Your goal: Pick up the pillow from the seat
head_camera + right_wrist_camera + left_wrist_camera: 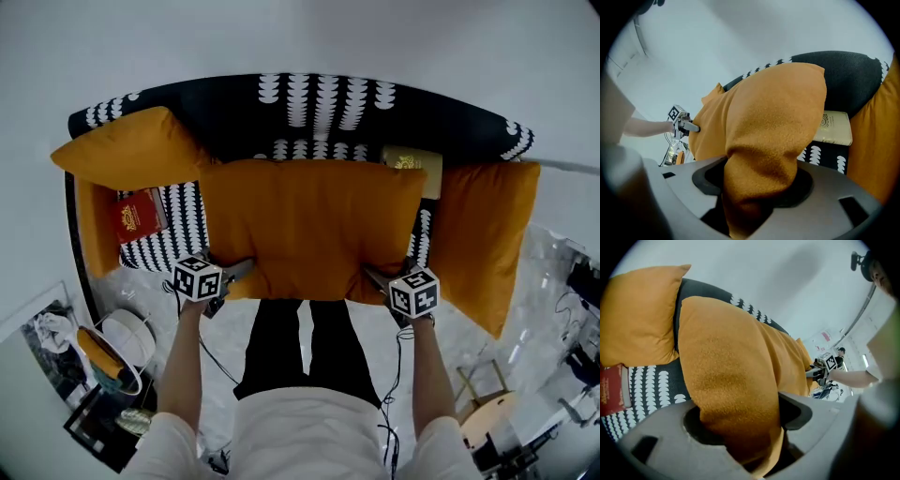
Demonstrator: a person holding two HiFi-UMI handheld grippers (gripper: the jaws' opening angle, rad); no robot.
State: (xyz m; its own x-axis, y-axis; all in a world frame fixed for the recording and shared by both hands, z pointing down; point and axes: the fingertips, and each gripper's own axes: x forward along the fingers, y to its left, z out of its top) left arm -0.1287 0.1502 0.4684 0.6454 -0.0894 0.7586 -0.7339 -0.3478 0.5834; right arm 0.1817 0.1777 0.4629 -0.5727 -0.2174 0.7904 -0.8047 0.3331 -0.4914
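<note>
Head view, left to right. An orange left cushion [131, 150] leans against the left arm of the seat [319, 112], a black sofa printed with white scallop marks. Just beside it, on the patterned seat surface, lies a red book [138, 216], flat, cover up. Left tool [234, 274]: marker cube on top, jaws pointing at the near left corner of the pillow [314, 225]. In the left gripper view the jaws are clamped on that corner, with orange fabric bunched and pinched between them and spilling below. The pillow is large, orange and rectangular. It spans the middle of the seat with its long side running left to right, its far edge up by the backrest and its near edge toward the person's legs [300, 347]. The views do not show whether its underside touches the seat surface. Right tool [380, 281]: marker cube on top, jaws on the near right corner. In the right gripper view the jaws are clenched on a thick fold of the same fabric. Behind the pillow's far right corner a cream book [412, 167] rests on the seat against the backrest. A second orange cushion, the right cushion [483, 239], stands at the right end, tilted outward over the sofa's edge.
</note>
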